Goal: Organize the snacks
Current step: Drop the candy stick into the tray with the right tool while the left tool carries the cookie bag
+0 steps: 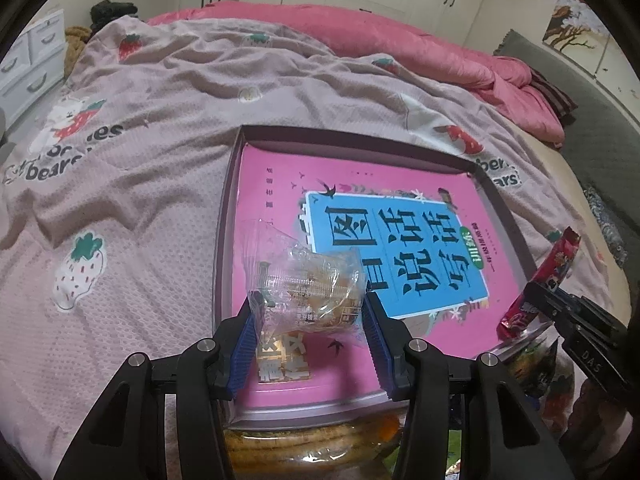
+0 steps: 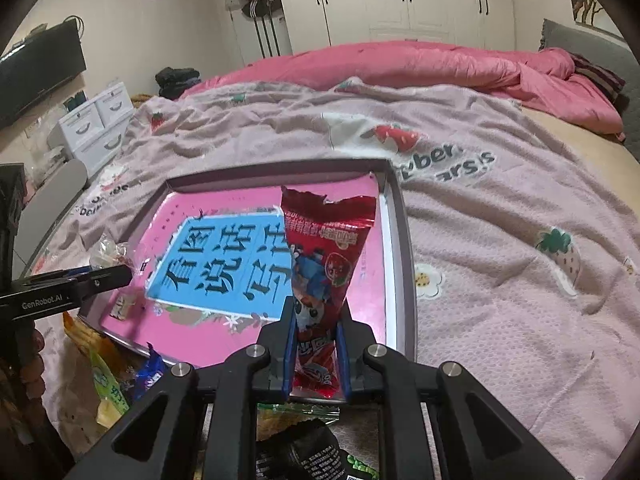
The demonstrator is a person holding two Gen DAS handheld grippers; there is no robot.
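Note:
A shallow grey box (image 1: 230,184) with a pink and blue book cover (image 1: 280,184) in its bottom lies on the bed; it also shows in the right wrist view (image 2: 400,240). My left gripper (image 1: 310,312) is shut on a clear packet of a golden pastry (image 1: 308,280) and holds it over the box's near left corner. My right gripper (image 2: 316,322) is shut on a red snack packet (image 2: 326,248), held upright over the box's right side. That red packet (image 1: 540,284) and the right gripper show at the right of the left wrist view.
Several loose snack packets lie in front of the box: a packet of round biscuits (image 1: 304,444), a blue one (image 2: 150,372), a black one (image 2: 304,456), green and yellow ones (image 2: 106,384). A strawberry-print blanket (image 2: 500,260) covers the bed. A pink quilt (image 2: 440,64) lies behind.

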